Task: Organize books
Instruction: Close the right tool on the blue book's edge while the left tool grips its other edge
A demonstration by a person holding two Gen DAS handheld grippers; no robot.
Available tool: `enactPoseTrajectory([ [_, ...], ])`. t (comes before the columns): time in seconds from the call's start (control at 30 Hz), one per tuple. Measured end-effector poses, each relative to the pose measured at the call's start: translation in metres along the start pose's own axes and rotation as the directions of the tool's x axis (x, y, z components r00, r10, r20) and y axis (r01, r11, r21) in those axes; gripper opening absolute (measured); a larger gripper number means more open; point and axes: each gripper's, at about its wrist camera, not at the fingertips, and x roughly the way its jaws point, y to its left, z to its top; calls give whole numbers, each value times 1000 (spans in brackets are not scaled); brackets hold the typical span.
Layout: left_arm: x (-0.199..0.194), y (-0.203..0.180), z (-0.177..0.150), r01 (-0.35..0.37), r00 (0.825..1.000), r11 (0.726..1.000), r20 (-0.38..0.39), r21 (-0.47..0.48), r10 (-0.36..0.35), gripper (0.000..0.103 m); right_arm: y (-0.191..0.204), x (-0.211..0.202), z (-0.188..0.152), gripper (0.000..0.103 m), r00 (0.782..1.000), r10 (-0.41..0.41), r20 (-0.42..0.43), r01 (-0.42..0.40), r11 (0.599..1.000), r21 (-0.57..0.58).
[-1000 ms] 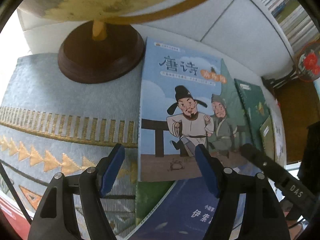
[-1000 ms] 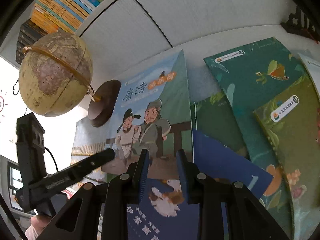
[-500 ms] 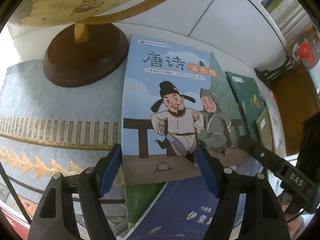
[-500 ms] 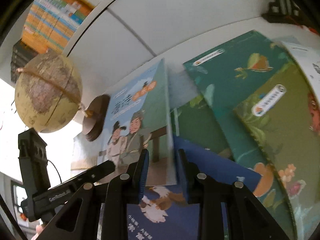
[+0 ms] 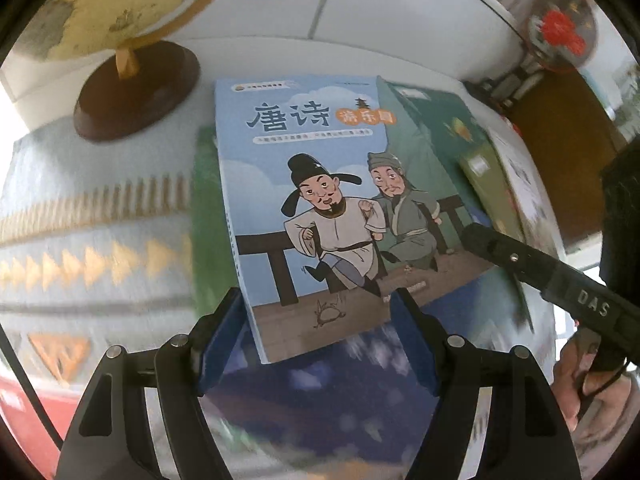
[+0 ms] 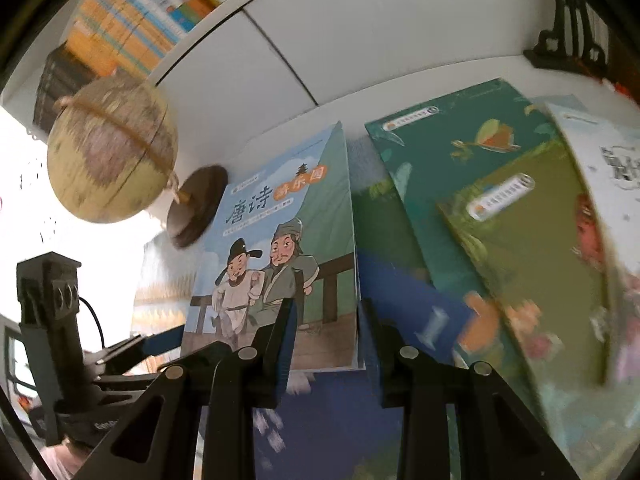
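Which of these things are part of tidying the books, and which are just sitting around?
Part of the job:
- light blue book, between both grippers' fingers
- dark blue book
- teal book
- olive book
- left gripper
- right gripper

Just lying about:
- globe
- patterned cloth
- shelved books

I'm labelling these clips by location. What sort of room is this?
Probably a home study or a child's reading corner. A globe on a wooden base stands on the white surface, picture books such as the blue poetry book lie spread about, and shelved books fill the background.
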Motion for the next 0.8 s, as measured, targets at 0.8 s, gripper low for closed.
enactPoseTrajectory([
  [0.8,-8,-33,-121,46,993,995,-108,-92,-56,70,-55,-56,-114,32,991,25,-133,-21,999,29],
])
